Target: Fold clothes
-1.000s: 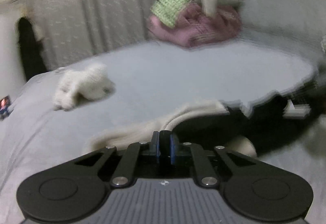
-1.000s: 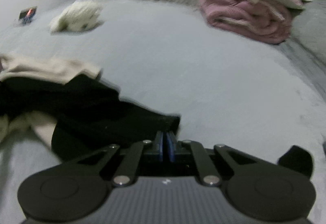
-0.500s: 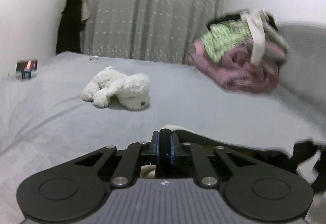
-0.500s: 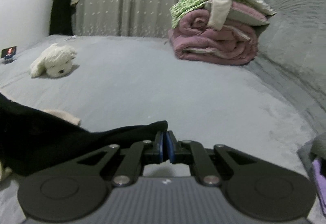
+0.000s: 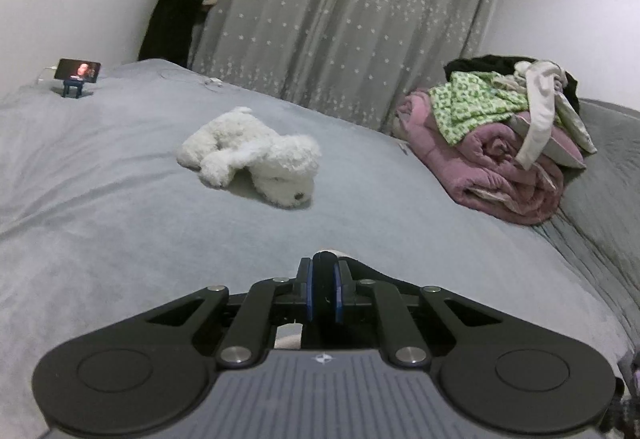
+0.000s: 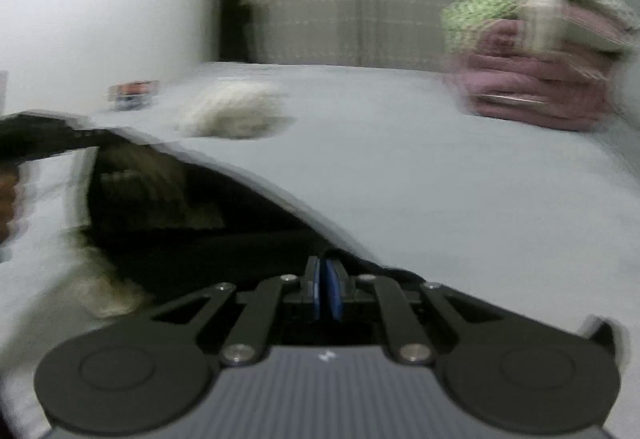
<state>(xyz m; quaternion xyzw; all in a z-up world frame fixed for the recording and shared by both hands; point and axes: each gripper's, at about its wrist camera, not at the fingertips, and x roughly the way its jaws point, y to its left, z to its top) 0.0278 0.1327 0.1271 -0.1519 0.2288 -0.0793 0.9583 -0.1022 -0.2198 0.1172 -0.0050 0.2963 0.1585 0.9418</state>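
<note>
left gripper [image 5: 322, 289] jaws clamped on a fold of black garment [image 5: 326, 259], right gripper [image 6: 326, 293] jaws pinched on the same garment's edge, cloth draping left over the grey bed [image 5: 120, 223], white plush dog [image 5: 256, 155] beyond, pink blanket pile [image 5: 508, 167] far right

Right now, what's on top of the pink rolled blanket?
On the pink blanket: a green patterned garment, a cream strap-like piece and something black. What lies underneath them is covered.
</note>
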